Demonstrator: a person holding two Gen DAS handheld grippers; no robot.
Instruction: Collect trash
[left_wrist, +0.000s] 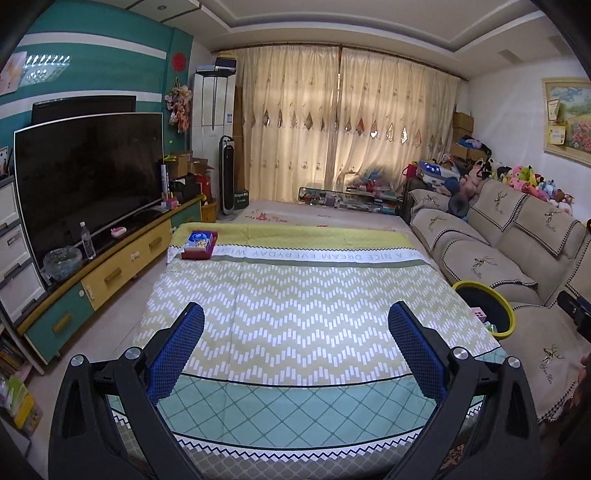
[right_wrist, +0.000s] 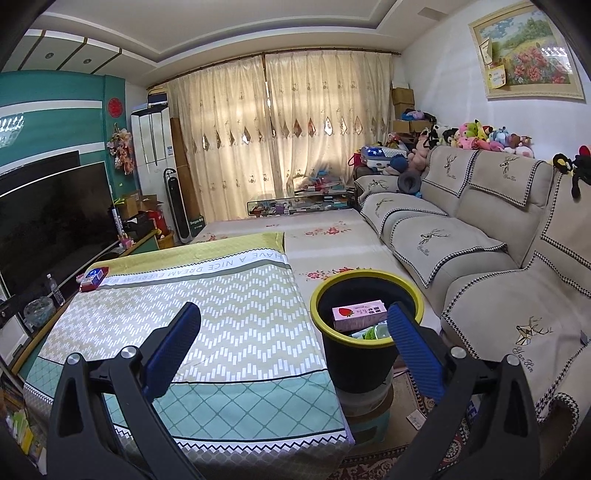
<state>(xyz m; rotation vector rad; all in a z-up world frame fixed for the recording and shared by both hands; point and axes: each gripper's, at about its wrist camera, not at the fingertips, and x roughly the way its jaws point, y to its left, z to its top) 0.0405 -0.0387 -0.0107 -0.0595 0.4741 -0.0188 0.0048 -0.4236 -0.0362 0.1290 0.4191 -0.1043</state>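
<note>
Living room, left wrist view: table under a zigzag cloth; left gripper above its near end, jaws spread wide, nothing between them; tissue box at the far left corner; bin with a yellow rim at the table's right edge, beside the sofa; TV on the left. Right wrist view: right gripper likewise spread and empty; bin just beside its right finger, holding a pink carton and other trash.
</note>
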